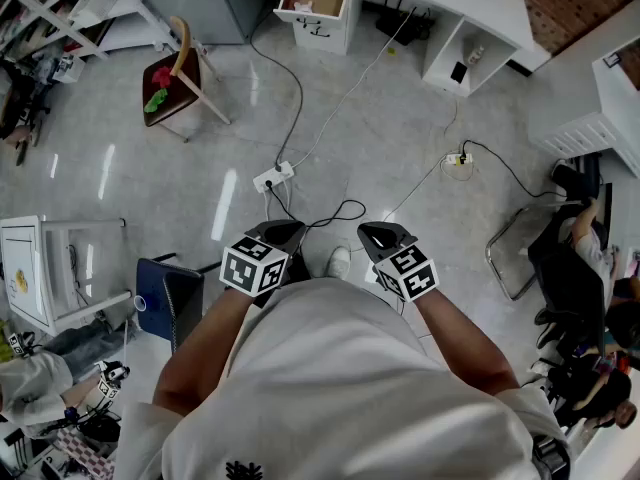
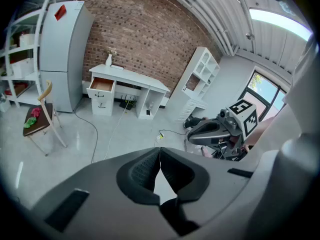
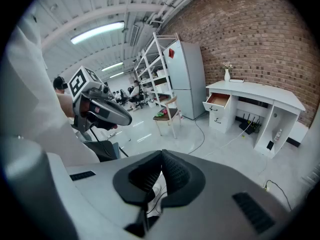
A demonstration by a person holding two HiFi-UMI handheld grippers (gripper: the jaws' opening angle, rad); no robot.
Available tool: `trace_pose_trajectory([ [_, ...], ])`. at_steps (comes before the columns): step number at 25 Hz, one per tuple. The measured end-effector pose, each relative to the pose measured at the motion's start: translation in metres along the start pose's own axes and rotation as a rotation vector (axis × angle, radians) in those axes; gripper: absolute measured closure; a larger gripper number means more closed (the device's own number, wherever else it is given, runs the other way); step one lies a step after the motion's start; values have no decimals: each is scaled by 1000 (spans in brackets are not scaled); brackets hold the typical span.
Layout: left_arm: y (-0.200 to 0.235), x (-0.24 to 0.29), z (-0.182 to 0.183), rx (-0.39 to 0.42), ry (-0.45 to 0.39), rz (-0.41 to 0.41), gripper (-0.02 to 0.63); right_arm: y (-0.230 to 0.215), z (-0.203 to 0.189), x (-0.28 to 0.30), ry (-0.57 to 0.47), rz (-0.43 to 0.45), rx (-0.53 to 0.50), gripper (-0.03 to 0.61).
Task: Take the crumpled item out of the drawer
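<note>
The white desk's drawer (image 1: 315, 0) stands pulled open far ahead of me, and a small pale crumpled item (image 1: 303, 6) lies at its front left. The left gripper view shows the open drawer (image 2: 101, 85) and so does the right gripper view (image 3: 218, 100), but its contents are hidden in both. My left gripper (image 1: 279, 234) and right gripper (image 1: 384, 236) are held close to my body, side by side over the floor, several steps from the desk. Both sets of jaws meet at the tips with nothing between them: left gripper (image 2: 160, 150), right gripper (image 3: 161, 155).
A wooden chair (image 1: 176, 76) with red and green things on its seat stands left of the path. A power strip (image 1: 273, 176) and cables (image 1: 330, 118) lie on the floor ahead. A fridge (image 2: 62, 54) is left of the desk; seated people (image 1: 580, 243) are at the right.
</note>
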State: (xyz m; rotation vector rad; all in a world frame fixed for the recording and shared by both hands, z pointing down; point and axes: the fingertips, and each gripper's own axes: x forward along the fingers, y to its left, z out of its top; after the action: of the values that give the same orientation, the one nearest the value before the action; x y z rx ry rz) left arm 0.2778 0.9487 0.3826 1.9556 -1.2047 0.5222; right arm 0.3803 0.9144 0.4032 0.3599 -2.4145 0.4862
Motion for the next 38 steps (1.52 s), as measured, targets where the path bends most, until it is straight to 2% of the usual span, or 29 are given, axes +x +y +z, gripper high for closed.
trace_pose_trajectory([
  [6,4,24,31,8,4,4,589,-42,7,-5,-15,-19,35,551],
  [14,68,77,97,10,18,-57,589,-110,52,39,10,-42,100,549],
  [18,123,98,150,16,-4,-89,589,-144,100,74,34,-86,92,548],
  [22,182,110,212,16,-28,-110,589,-183,171,118,38,-98,67,546],
  [26,259,116,257,6,-45,-118,589,-212,239,179,37,-100,47,546],
  [32,320,137,314,-35,-83,-73,588,-245,303,231,81,-22,-9,548],
  [38,372,191,373,-110,-78,-6,588,-329,353,272,91,47,-26,548],
])
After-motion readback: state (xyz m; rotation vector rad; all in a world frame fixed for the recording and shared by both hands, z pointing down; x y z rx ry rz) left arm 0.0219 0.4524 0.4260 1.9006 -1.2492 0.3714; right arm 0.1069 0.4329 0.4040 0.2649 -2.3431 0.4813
